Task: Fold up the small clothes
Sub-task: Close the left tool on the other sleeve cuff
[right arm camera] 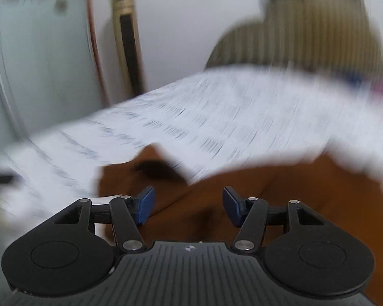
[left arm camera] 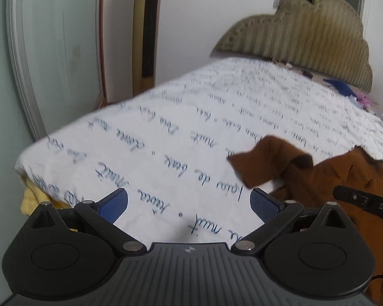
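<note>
Your left gripper (left arm camera: 189, 204) hangs over the bed with its blue-padded fingers (left arm camera: 115, 205) spread wide and nothing between them; only the white bedsheet printed with dark handwritten script (left arm camera: 166, 127) shows in the gap. The rust-brown small garment (left arm camera: 319, 178) lies on that sheet to the right of this gripper, and one flap of it (left arm camera: 263, 160) stands up off the bed just beyond the right-hand finger, apart from it. A black strap with pale lettering (left arm camera: 365, 202) crosses the garment near the right edge of the left wrist view. Your right gripper (right arm camera: 189, 205) is over the same brown cloth (right arm camera: 293, 199), its fingers (right arm camera: 146, 204) released and parted about halfway, with no fabric pinched between the pads. That view is heavily blurred, so you cannot tell whether the fingertips touch the cloth beneath. Beyond the bed stand a beige scalloped padded headboard (left arm camera: 306, 38), a white wall (left arm camera: 191, 25) and a tall cream tower unit (left arm camera: 145, 33).
</note>
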`<state>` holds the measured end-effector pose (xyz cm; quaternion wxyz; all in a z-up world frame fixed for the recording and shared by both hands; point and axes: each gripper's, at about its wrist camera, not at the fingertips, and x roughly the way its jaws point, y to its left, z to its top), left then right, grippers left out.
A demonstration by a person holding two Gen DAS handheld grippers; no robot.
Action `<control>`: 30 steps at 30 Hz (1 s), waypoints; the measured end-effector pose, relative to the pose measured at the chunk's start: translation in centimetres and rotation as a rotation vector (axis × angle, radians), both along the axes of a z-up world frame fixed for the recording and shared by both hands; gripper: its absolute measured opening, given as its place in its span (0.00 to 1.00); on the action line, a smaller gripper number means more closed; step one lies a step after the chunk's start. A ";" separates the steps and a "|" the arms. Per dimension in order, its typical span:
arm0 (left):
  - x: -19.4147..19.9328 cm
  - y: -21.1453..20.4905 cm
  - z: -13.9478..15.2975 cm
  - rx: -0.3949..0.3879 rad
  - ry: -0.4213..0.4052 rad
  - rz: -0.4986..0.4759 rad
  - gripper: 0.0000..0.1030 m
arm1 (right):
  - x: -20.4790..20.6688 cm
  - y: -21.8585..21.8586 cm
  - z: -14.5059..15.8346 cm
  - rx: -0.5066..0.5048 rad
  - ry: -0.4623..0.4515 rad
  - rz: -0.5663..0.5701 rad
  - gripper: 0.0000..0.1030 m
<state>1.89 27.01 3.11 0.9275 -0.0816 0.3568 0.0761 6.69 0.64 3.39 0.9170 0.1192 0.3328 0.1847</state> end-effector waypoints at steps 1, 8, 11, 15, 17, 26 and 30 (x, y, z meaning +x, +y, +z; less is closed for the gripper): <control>0.2 0.0 -0.3 0.002 0.003 0.000 1.00 | 0.0 -0.7 -0.8 0.058 0.038 -0.010 0.58; 4.1 -4.6 -3.0 0.335 -0.035 -0.396 1.00 | -1.9 -0.7 -0.2 0.195 0.020 0.028 0.67; 5.3 -6.7 -4.5 0.484 -0.026 -0.609 0.99 | -2.6 -1.6 0.4 0.095 -0.010 -0.024 0.74; 5.9 -8.0 -5.6 0.630 -0.119 -0.731 0.99 | -1.7 -2.7 -1.2 0.139 0.019 -0.072 0.78; 5.9 -8.9 -6.6 0.732 -0.157 -0.778 0.99 | -1.7 -3.6 -2.1 0.182 0.043 -0.096 0.83; 9.3 -10.4 -9.2 0.861 -0.066 -0.659 0.05 | -1.5 -4.6 -3.6 0.208 0.071 -0.169 0.87; 9.4 -8.0 -5.5 0.625 -0.082 -0.589 0.05 | -1.7 -4.9 -3.6 0.202 0.066 -0.169 0.88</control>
